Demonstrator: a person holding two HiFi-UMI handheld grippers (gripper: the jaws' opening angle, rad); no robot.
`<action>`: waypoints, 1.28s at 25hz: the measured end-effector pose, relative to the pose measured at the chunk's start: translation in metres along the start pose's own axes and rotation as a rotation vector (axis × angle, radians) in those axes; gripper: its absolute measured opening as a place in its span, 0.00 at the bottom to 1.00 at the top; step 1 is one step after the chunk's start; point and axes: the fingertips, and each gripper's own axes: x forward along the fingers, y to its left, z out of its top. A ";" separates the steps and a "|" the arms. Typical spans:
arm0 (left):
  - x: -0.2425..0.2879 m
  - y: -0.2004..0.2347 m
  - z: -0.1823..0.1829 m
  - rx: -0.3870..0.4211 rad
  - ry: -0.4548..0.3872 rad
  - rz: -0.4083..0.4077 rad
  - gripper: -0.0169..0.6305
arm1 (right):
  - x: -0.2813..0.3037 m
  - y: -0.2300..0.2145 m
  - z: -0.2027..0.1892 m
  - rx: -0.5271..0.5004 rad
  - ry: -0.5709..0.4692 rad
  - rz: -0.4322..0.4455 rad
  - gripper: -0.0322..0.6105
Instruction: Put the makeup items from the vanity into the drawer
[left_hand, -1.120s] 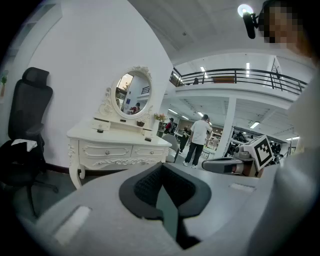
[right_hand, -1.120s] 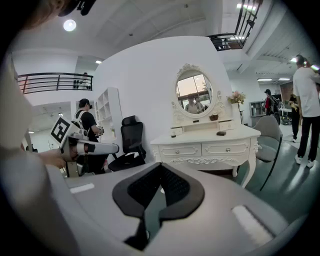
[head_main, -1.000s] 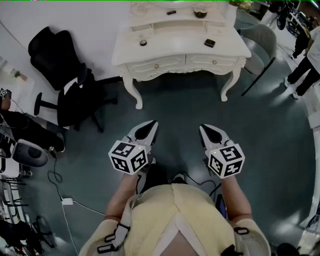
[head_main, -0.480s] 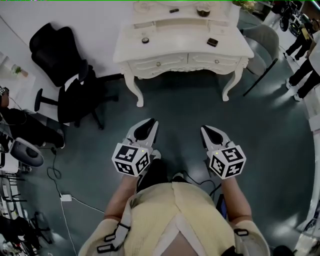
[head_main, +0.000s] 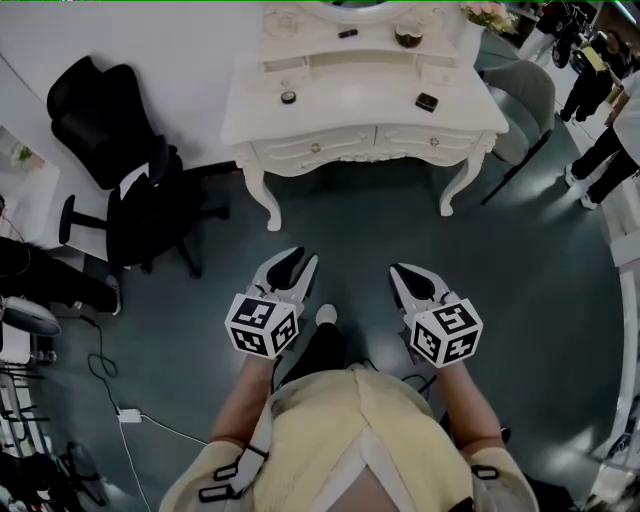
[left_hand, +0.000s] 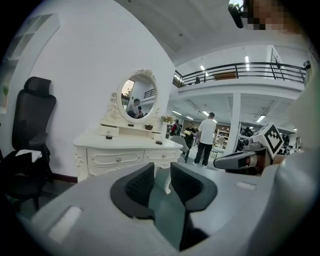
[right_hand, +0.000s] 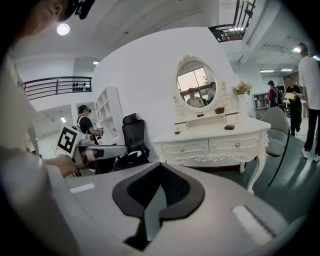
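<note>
Advanced nearer the vanity (head_main: 365, 118): two grippers, left gripper (head_main: 293, 259) jaws just opening, nothing between, right gripper (head_main: 402, 271) jaws pressed together, empty; four makeup items (head_main: 427, 101) lie atop vanity, above two closed drawers (head_main: 315, 148).

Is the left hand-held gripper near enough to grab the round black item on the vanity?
Probably not yet. The left hand-held gripper, its jaws just opened with nothing between them, hangs over floor short of the vanity, where the round black item lies. Nothing blocks the way.
</note>
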 end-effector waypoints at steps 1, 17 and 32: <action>0.006 0.003 0.000 -0.007 0.006 -0.007 0.19 | 0.006 -0.003 0.002 -0.001 0.009 0.001 0.05; 0.072 0.111 0.027 0.026 0.077 0.004 0.30 | 0.140 -0.019 0.045 -0.002 0.081 0.046 0.05; 0.124 0.193 0.052 0.069 0.115 0.019 0.37 | 0.220 -0.029 0.075 -0.026 0.114 0.058 0.05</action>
